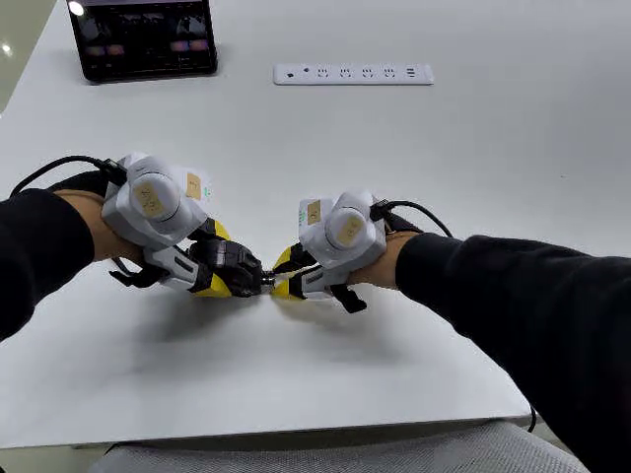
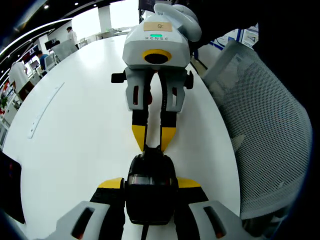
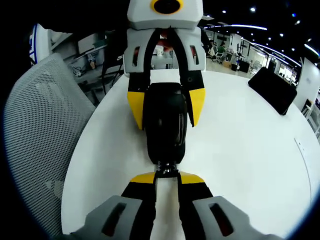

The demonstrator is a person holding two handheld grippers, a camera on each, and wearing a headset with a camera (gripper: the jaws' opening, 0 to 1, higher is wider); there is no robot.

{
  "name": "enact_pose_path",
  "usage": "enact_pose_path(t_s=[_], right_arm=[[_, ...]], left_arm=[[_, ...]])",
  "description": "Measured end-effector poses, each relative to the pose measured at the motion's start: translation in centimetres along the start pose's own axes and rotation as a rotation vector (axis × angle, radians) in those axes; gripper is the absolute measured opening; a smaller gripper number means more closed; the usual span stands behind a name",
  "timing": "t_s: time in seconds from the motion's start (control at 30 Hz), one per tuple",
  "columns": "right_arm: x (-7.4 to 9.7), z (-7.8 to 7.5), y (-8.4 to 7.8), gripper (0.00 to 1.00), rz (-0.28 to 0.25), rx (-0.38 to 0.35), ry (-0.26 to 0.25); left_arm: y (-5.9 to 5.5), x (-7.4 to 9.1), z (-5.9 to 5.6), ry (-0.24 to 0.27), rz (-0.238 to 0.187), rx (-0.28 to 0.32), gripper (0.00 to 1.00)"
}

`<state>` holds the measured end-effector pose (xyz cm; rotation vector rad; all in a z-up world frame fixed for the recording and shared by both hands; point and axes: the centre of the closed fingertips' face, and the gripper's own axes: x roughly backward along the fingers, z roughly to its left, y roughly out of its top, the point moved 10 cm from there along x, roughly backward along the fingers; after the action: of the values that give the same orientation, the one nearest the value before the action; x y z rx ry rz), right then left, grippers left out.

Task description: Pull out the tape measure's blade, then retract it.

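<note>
A black tape measure (image 1: 235, 267) lies on its side just above the white table, and my left gripper (image 1: 219, 261) is shut on its case. In the left gripper view the case (image 2: 150, 186) fills the gap between my yellow-tipped jaws. My right gripper (image 1: 280, 275) faces it from the right, shut on the blade's end hook (image 3: 166, 169) right at the mouth of the case (image 3: 165, 122). Hardly any blade shows between the case and the right fingertips (image 2: 167, 136). Both grippers are nearly tip to tip.
A white power strip (image 1: 353, 74) lies at the far side of the white table (image 1: 394, 148), and a black tablet (image 1: 145, 39) stands at the far left. A grey mesh chair (image 2: 260, 140) sits against the table's near edge (image 1: 296, 424).
</note>
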<state>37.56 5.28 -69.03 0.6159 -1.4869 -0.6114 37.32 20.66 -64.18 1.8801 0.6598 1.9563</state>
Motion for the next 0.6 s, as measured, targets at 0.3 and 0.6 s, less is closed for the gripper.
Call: enact_pose_path(t_s=[0.3, 0.6], right_arm=[[-0.65, -0.58, 0.72, 0.12, 0.004, 0.004, 0.023], [-0.07, -0.56, 0.28, 0.09, 0.005, -0.004, 0.022]], left_arm=[[0.00, -0.03, 0.12, 0.003, -0.004, 0.009, 0.34], [0.11, 0.01, 0.10, 0.002, 0.007, 0.018, 0.33]])
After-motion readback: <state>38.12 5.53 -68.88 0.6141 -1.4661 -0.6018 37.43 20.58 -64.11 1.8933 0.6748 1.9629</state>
